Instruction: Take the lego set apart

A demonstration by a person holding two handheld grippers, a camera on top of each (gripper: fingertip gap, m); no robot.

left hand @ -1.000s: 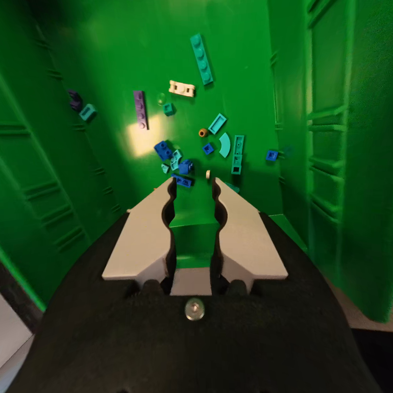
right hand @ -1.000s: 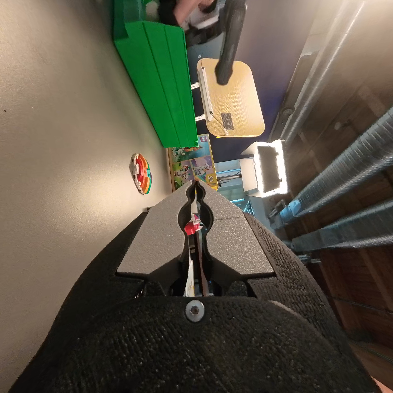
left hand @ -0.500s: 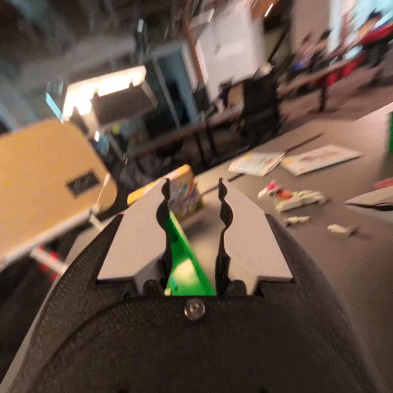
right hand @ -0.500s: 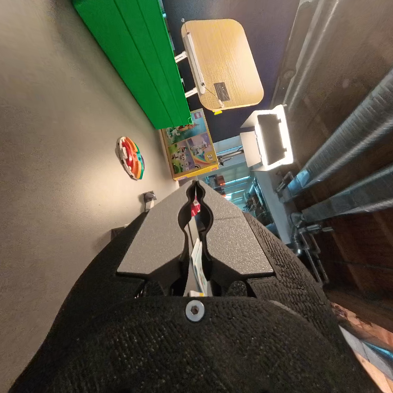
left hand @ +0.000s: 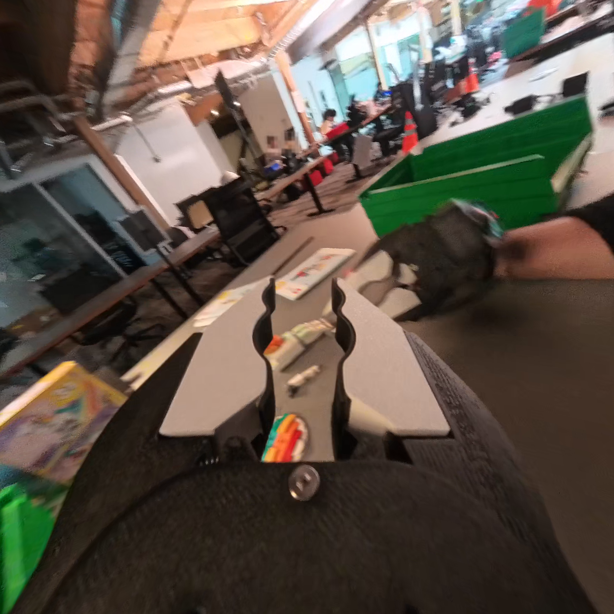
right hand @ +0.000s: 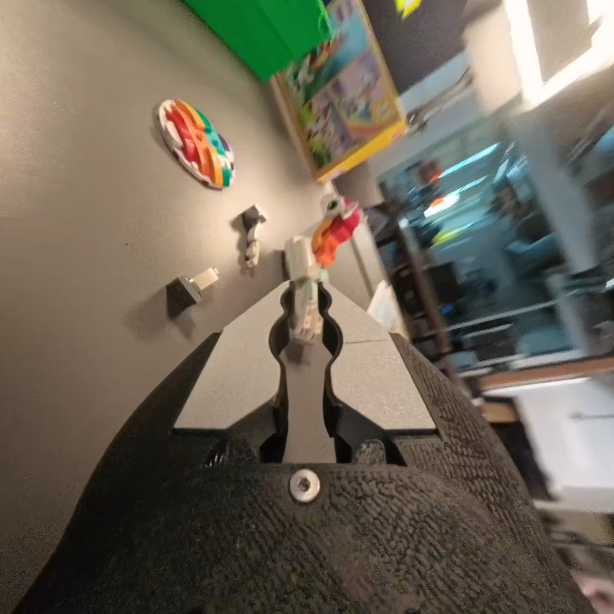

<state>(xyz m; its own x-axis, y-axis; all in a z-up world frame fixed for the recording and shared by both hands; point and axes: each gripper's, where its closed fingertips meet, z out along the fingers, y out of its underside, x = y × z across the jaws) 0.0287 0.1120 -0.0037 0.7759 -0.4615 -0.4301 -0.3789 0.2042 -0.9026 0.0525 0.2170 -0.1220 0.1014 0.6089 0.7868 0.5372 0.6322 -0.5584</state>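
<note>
**Right gripper at the lego figure, left gripper free and wide**

Right gripper (right hand: 304, 292): jaws parted, straddling the white leg end of the lego figure (right hand: 310, 265). Can't tell through the blur whether the pads touch it; reads as around it, not clamped. The figure runs off toward 1 o'clock, red-orange mane (right hand: 335, 236) at the far end.

Left gripper (left hand: 302, 289): jaws apart, nothing between them. In its view the rainbow disc (left hand: 285, 438) lies on the table (left hand: 498, 382) low in the jaw gap, and loose white pieces (left hand: 302, 377) sit further out at 12.

From the right wrist, the disc is at 10 o'clock, two small grey-white bits (right hand: 194, 285) at 9–10, set box (right hand: 342, 99) and green bin (right hand: 265, 30) at 12.

Judgement for this step:
- Close right on the white body, not the mane, which likely pops off.
- Bring left in to pinch the far section, then pull straight apart along the studs.
- Keep it low over the table so freed bricks don't scatter.
</note>
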